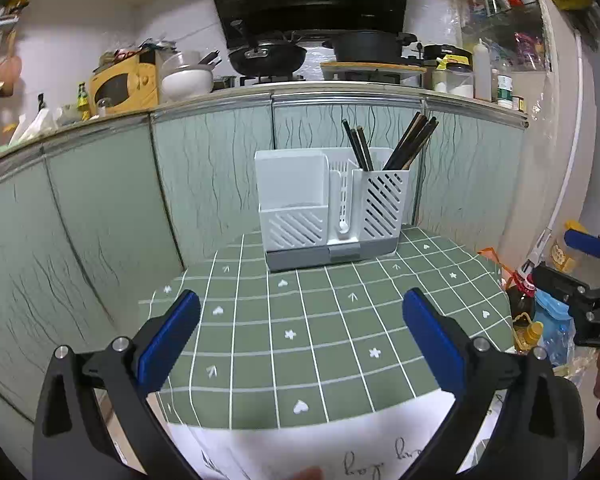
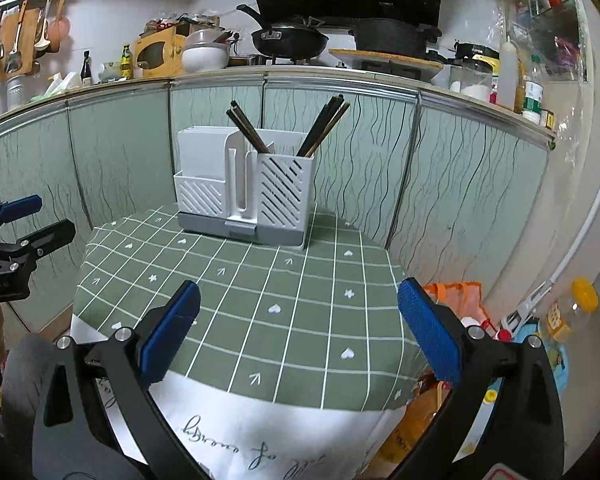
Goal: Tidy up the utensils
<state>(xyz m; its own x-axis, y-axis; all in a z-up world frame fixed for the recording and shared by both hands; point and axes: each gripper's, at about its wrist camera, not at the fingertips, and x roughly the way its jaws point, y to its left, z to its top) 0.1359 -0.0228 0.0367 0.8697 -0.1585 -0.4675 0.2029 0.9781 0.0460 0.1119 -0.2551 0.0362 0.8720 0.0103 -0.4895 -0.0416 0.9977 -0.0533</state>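
Both tools — left tool (image 1: 300, 340), right tool (image 2: 298, 330) — wide open, empty, held back from table (image 1: 320, 344); chopsticks (image 1: 410, 144) already upright in rack (image 1: 332, 208).

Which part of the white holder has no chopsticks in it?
The wide left part of the white holder shows no chopsticks. The two bunches of chopsticks, and, rise only from the slotted right side.

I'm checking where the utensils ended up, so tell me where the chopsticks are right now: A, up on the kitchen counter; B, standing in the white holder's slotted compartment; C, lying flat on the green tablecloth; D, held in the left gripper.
B: the chopsticks lean in two bunches in the slotted compartment of the white holder; the tablecloth lies bare and both grippers are open.
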